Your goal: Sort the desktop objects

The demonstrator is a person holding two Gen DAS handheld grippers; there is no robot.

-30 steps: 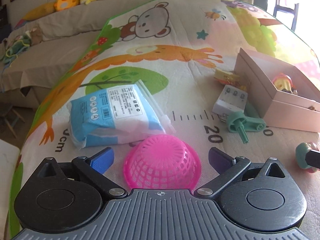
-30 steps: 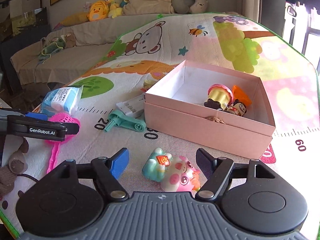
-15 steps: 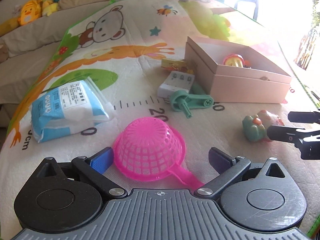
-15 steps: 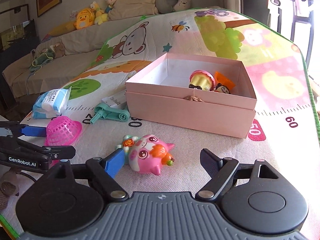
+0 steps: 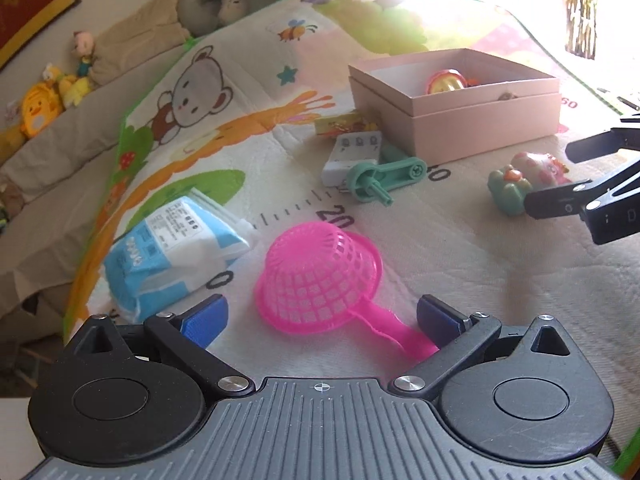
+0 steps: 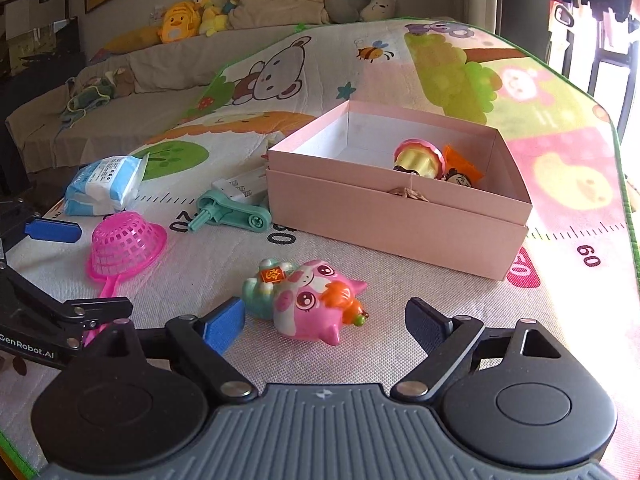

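Mat [image 6: 400, 280] edge runs green close behind the right gripper [image 6: 324, 322] on its left side, and down the far right past the box. Open room: bare mat to the right of the right gripper and between it and the box [image 6: 400, 216] ahead. Right gripper jaws are opening, pig toy [image 6: 312, 300] lies on its side between them, left pad just beside its green end, right pad well apart from it, no pad pressing. Box straight ahead of it, open top, pink walls, two small toys [image 6: 420, 158] inside at the right part. Nothing stands between pig toy and box wall.

Left gripper [image 5: 320, 316] jaws spread wide, holding nothing. Pink strainer [image 5: 320, 276] sits upside down between and just ahead of its pads, handle running back toward the right pad, touching or nearly so, cannot tell. Tissue pack [image 5: 176, 248] ahead-left of it, near the left pad, close to the mat's left edge. Green crank toy [image 5: 380, 178] further ahead, white charger [image 5: 352, 152] touching it behind, yellow packet [image 5: 340, 125] beyond that, all beside the box's left wall. These crowd the straight line from strainer to box. Bare mat ahead-right of the left gripper, up to the right gripper's fingers [image 5: 560, 204]. Sofa [image 6: 120, 80] with plush toys [image 6: 180, 22] beyond the mat's far-left edge.
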